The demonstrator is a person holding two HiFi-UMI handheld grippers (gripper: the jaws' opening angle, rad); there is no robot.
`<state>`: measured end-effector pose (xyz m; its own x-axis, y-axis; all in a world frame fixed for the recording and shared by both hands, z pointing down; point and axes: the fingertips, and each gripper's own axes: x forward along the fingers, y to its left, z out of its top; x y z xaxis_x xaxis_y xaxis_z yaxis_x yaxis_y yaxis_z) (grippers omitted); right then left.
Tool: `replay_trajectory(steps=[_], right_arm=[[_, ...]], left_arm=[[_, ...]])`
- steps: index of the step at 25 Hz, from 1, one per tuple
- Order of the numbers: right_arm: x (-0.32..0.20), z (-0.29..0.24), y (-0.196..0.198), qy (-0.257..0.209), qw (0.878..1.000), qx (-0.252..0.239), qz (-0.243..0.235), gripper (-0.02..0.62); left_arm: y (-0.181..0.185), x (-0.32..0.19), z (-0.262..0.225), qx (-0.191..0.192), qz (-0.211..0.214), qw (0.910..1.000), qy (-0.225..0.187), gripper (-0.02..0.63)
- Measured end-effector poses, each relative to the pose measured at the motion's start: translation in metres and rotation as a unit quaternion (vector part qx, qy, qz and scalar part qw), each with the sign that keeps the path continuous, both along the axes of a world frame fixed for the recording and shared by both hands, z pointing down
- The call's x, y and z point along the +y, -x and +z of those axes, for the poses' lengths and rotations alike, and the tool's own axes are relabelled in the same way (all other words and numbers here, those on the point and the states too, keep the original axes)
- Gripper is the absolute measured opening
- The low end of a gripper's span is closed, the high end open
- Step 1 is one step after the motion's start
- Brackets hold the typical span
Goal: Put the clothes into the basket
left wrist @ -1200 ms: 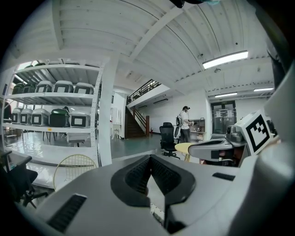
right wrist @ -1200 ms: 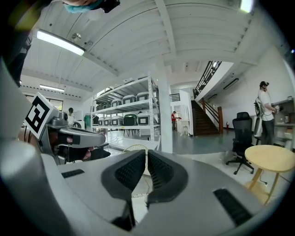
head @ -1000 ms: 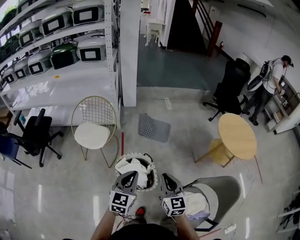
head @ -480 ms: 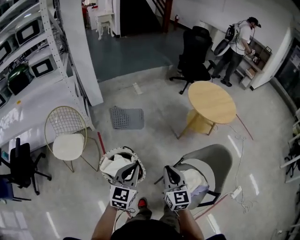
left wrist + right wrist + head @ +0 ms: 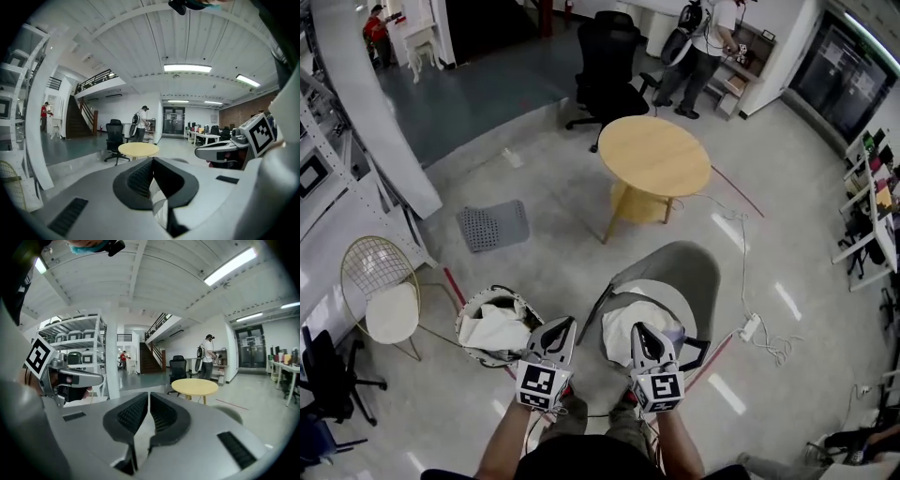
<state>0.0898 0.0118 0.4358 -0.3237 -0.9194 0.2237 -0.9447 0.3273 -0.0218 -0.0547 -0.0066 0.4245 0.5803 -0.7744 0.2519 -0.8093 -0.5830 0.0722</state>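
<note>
A pale polished concrete floor (image 5: 553, 253) fills the head view. On it stands a round wooden table (image 5: 654, 156), with a black office chair (image 5: 614, 66) behind it and a person (image 5: 703, 47) bent at a counter farther back.

Nearer the camera, a grey shell chair (image 5: 680, 277) carries a heap of white clothes (image 5: 619, 328) on its seat, with a touch of lilac at the right edge. Whether the heap is one garment or several cannot be told from this height.

Just to the chair's left, the round basket (image 5: 499, 292) stands on the floor with white cloth (image 5: 492, 328) bunched inside it. A gold wire chair (image 5: 380, 277) with a white cushion stands farther left, well apart from the basket. A grey perforated mat (image 5: 492, 225) lies flat on the floor beyond the basket.

The person holds both grippers out in front, side by side. The left gripper (image 5: 557, 330) sits just beside the basket's right rim. Its own view shows its jaws (image 5: 152, 161) pressed together with nothing between them. The right gripper (image 5: 639, 334) hangs over the heap on the chair seat. Its jaws (image 5: 149, 397) are likewise closed and empty, and point level toward the round table. A white power strip (image 5: 750, 326) lies on the floor to the chair's right.
</note>
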Motion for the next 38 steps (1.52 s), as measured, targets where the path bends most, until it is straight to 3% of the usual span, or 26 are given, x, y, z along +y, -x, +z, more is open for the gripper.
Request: replay_trajectory(steps=[6,12,30,38], right_arm=[[0.007,0.029,-0.072,0.037,0.998,0.001,0.041,0.038],[0.006,0.083,-0.112,0.084,0.995,0.000,0.044,0.038],[0.021,0.283,-0.132,0.216,0.976,-0.022,0.020,0.038],[0.019,0.333,-0.131,0.243,0.969,-0.027,0.022,0.038]], left_arm=[[-0.057,0.003,0.034,-0.009,0.024,0.9989,0.040,0.007],[-0.091,-0.001,0.085,-0.027,0.020,0.9962,0.081,0.006],[-0.113,0.026,0.250,-0.069,0.012,0.9776,0.198,0.007],[-0.119,0.029,0.290,-0.079,0.024,0.9708,0.225,0.007]])
